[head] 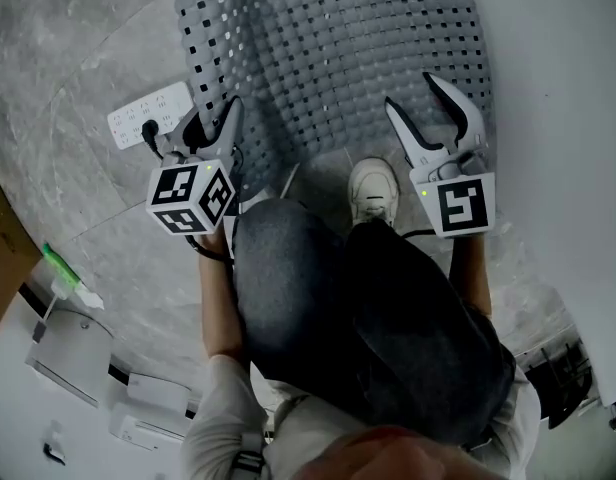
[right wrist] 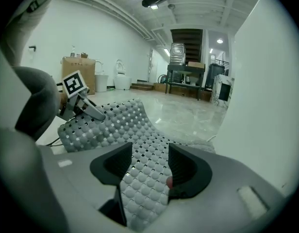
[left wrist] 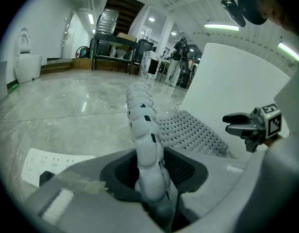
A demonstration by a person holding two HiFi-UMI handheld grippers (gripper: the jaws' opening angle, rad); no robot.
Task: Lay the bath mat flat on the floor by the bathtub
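The grey perforated bath mat (head: pixel 338 58) lies on the marble floor beside the white bathtub wall (head: pixel 558 118). Its near left corner is lifted and curled. My left gripper (head: pixel 216 118) is shut on that raised left edge, which stands edge-on between the jaws in the left gripper view as a bumpy mat strip (left wrist: pixel 142 125). My right gripper (head: pixel 423 98) hangs open over the mat's near right corner. In the right gripper view the mat (right wrist: pixel 140 135) runs between the spread jaws, and the left gripper (right wrist: pixel 86 108) shows on the lifted part.
The person's white shoe (head: pixel 373 188) stands at the mat's near edge, with dark trouser legs below it. A white power strip (head: pixel 153 113) with a cable lies left of the mat. A cardboard box (head: pixel 3 248) and white fixtures (head: pixel 68 358) sit at the lower left.
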